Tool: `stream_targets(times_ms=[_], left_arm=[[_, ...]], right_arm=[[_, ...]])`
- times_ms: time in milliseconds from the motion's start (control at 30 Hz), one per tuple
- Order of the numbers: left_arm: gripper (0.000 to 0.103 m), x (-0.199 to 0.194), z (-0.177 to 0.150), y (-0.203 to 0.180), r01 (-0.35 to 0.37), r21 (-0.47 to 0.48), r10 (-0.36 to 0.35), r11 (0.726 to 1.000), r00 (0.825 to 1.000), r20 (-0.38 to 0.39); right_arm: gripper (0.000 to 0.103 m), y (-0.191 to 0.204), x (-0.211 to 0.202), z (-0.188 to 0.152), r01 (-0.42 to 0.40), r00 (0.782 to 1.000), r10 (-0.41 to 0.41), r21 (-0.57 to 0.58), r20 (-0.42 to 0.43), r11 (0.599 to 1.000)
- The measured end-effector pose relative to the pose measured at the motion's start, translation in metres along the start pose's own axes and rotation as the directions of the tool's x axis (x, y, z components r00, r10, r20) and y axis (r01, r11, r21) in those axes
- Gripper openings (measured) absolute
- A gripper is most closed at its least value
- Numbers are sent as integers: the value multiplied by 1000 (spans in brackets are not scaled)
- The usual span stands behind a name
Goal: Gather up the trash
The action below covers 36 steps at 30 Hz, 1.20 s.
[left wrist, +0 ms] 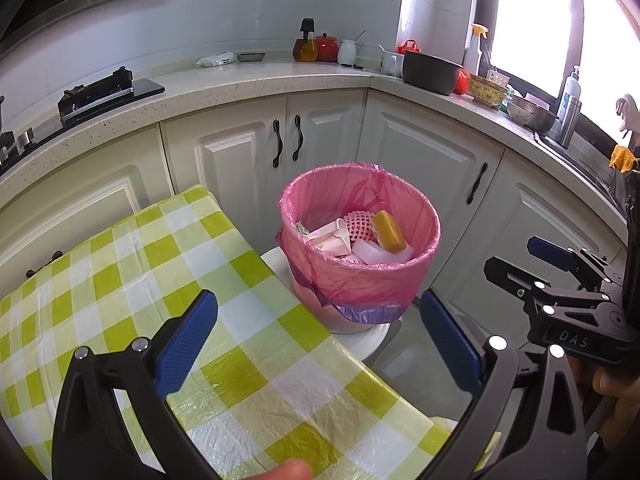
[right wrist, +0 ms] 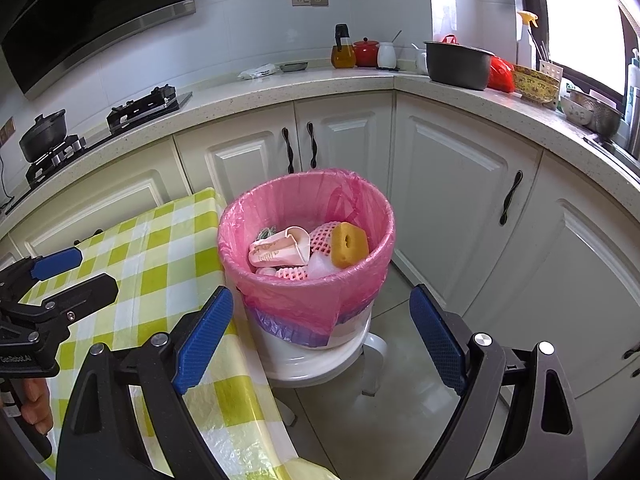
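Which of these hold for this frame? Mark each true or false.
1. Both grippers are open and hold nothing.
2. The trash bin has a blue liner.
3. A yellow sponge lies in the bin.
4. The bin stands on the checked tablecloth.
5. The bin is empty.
1. True: the left gripper and right gripper are both open and empty.
2. False: the trash bin has a pink liner.
3. True: the yellow sponge lies on top.
4. False: it stands on a white stool beside the checked tablecloth.
5. False: it holds a crumpled paper cup and foam netting.
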<state>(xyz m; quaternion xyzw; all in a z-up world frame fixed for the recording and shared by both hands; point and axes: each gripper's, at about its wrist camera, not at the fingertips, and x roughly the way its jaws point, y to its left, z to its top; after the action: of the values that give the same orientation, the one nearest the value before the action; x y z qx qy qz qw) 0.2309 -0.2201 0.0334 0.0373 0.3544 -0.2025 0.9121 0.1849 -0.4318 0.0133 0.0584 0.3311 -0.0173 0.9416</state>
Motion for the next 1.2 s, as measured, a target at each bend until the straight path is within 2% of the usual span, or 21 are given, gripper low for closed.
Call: stream_targets(times_ms=[1200], left_arm=[[98,-1,1,-2,0,-3,0,1000,1000,3]], right_arm=[[85,-1,1,3,-5,1000,6,-7,6,1000]])
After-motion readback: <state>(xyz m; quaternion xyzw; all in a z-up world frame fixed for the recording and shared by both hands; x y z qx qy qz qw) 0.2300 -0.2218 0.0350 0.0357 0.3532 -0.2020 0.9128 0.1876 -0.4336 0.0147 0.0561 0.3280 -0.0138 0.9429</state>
